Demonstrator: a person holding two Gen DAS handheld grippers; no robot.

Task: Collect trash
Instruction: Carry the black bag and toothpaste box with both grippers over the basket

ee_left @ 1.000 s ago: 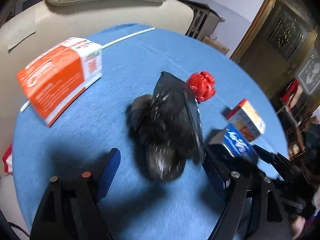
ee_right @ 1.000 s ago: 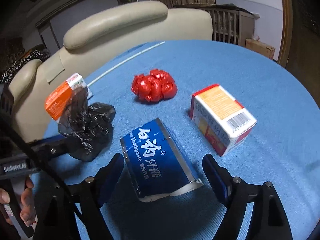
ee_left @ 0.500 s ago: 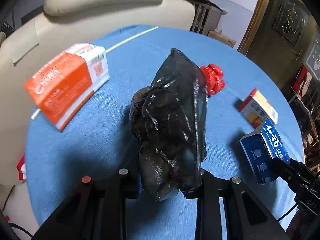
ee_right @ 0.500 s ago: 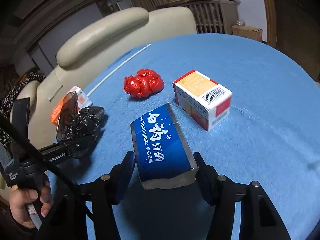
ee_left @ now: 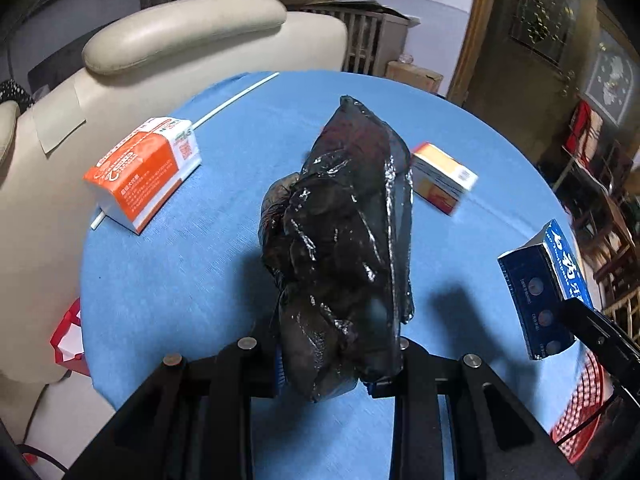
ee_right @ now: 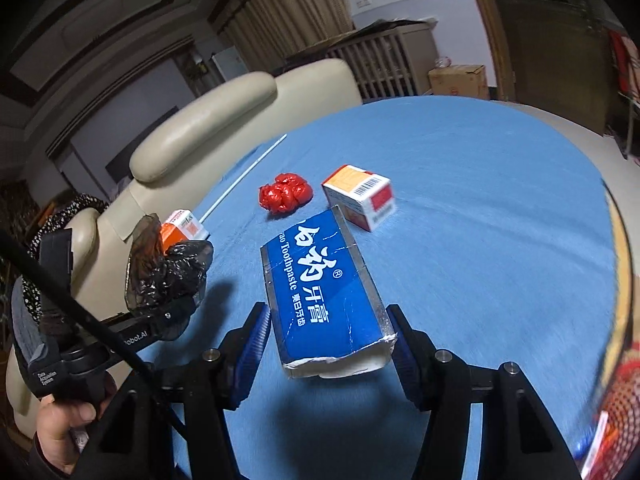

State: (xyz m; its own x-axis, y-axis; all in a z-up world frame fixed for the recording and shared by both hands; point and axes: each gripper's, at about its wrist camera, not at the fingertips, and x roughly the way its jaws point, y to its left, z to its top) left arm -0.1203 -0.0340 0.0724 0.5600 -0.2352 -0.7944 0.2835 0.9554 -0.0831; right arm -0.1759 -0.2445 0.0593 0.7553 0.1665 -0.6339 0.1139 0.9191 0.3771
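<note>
Left hand-held gripper clamped on crumpled black bag; right hand-held gripper clamped on blue toothpaste box. Both lifted clear of blue tabletop, presumably for disposal.

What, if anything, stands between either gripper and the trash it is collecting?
Nothing visible does. The left gripper is already shut on the black bag, and the right gripper on the toothpaste box. Both are lifted off the blue table.
</note>
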